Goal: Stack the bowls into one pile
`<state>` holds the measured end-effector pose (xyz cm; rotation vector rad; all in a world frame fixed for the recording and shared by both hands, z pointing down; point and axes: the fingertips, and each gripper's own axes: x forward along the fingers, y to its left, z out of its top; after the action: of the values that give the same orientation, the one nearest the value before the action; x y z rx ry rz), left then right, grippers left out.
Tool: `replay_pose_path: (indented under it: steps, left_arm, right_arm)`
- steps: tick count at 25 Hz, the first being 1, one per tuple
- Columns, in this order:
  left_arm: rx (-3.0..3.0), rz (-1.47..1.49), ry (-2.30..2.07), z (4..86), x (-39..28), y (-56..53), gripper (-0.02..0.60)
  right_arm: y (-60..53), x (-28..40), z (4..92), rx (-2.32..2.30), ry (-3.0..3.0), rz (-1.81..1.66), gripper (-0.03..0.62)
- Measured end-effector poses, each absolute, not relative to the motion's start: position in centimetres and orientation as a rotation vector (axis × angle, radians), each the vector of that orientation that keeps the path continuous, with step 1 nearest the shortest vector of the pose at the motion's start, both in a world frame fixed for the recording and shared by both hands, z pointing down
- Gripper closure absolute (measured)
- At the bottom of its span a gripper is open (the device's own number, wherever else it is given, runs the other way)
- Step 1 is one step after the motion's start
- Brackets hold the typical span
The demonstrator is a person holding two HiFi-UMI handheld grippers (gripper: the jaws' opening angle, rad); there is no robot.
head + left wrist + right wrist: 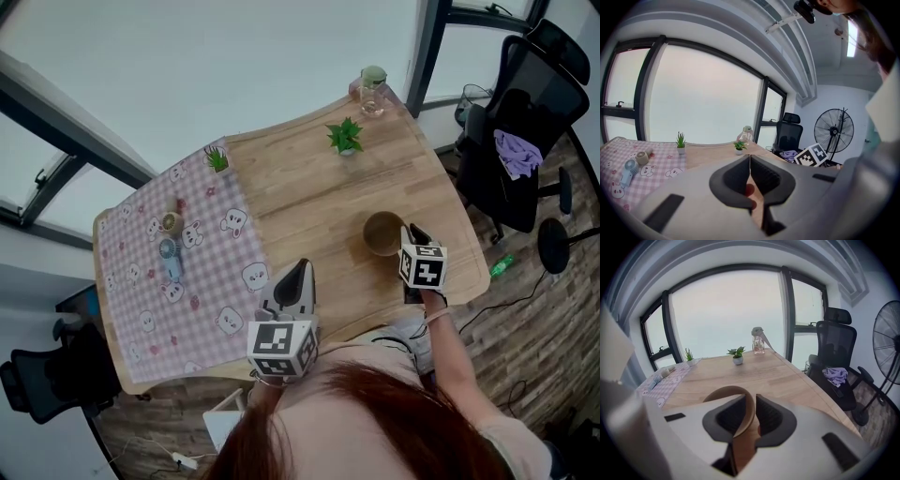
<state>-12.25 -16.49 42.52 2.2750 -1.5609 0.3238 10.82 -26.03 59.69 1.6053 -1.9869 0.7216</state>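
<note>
While the tan bowl (pixel 382 233) is sitting upright on the bare wood of the table (pixel 309 197), toward its right end, we are straddling its near rim with the right gripper (pixel 409 234). Looking along that gripper (pixel 751 399), we are seeing the bowl (pixel 730 388) directly ahead and just below, its wall running up between the jaws: one jaw is standing inside the bowl, the other outside. The jaws are standing apart with a gap showing on the outer side, so we are judging them loose around the rim, not clamped on it. We are finding no second bowl on the table, and whether this one is already a pile we cannot tell. The left gripper (pixel 298 267) is hovering well apart, beside the checked cloth (pixel 169 281), its jaws closed on nothing (pixel 750 161). The right hand is plainly the nearer one.
</note>
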Motion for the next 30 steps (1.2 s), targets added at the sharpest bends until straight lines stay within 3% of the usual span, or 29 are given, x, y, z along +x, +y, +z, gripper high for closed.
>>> replay_pose_path:
  steps: [30]
  left_arm:
    - [2.238, 0.259, -1.745, 41.1, -6.9, -16.8, 0.571]
  right_arm:
    - [-24.9, 8.6, 51.0, 1.337, -2.407, 0.479, 0.577]
